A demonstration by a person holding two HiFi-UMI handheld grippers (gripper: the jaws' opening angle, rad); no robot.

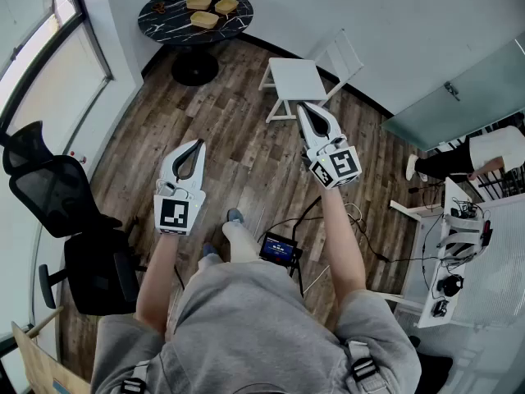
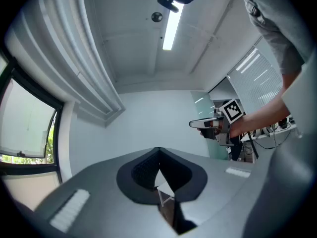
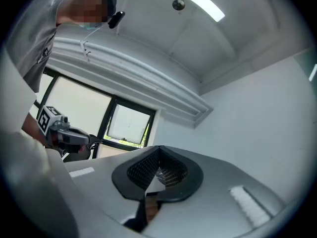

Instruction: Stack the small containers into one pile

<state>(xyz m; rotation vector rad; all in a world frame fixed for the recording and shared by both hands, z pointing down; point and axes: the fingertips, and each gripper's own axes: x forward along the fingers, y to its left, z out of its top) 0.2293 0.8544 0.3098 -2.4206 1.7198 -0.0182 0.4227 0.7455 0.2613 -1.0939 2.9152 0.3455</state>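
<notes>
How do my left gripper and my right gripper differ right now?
In the head view, the right gripper reaches further forward than the left gripper: its tip is by the white chair, while the left gripper's tip is over bare floor. The left gripper's tip leans to the person's right, and the right gripper's tip leans left. Both are shut with nothing between the jaws, well short of the small containers on the round table.
</notes>
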